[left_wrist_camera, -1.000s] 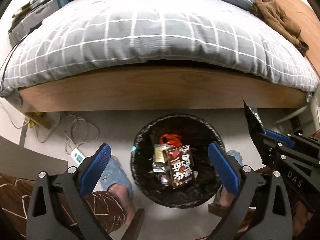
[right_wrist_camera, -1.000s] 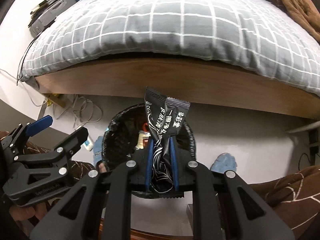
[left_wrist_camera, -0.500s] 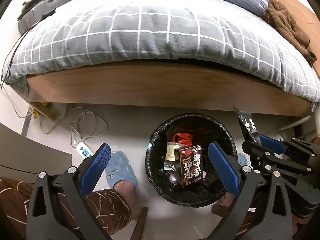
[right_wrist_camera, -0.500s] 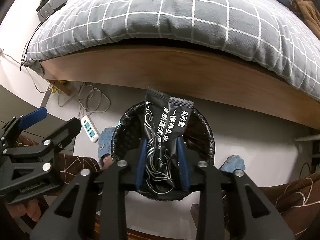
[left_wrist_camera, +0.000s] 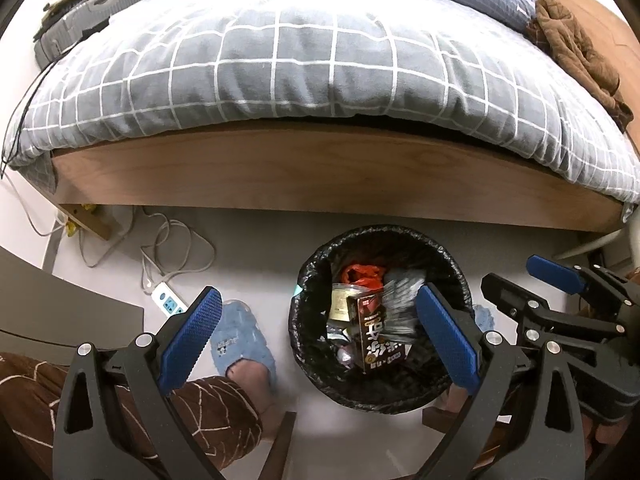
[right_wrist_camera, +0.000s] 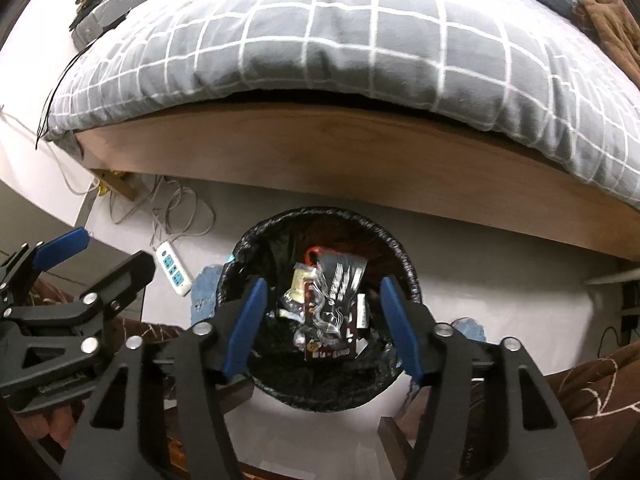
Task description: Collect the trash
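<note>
Above the lined bin (right_wrist_camera: 320,216), the right gripper (right_wrist_camera: 320,316) jaws have just been opening; the black wrapper (right_wrist_camera: 336,296) drops inside. Left gripper (left_wrist_camera: 316,340) jaws spread, empty. Hold centred until it settles.

Black wrapper (right_wrist_camera: 338,300), blurred, inside black-lined bin (right_wrist_camera: 404,256) atop brown carton (left_wrist_camera: 378,344).
</note>
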Tool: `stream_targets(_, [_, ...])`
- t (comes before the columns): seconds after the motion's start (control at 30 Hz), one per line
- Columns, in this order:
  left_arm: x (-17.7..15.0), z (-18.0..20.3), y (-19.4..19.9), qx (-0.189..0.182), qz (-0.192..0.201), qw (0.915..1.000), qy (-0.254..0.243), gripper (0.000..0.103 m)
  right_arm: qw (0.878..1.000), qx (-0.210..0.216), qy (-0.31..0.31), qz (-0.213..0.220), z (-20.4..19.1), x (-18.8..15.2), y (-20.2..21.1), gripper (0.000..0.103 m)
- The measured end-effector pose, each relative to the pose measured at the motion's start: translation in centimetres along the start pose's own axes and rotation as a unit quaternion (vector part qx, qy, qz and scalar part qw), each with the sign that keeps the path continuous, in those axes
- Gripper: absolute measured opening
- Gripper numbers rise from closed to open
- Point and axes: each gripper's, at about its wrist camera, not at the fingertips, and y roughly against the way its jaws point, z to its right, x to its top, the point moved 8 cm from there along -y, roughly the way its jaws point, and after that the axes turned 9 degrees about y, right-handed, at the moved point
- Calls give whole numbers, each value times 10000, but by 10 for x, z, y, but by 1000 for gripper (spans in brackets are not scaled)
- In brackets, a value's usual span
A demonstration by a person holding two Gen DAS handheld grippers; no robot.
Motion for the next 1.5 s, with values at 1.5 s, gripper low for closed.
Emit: stream_targets(1.5, [51, 78, 206, -398, 1586, 9857, -417, 96, 9677, -1296, -599, 2076, 89, 29, 262, 96])
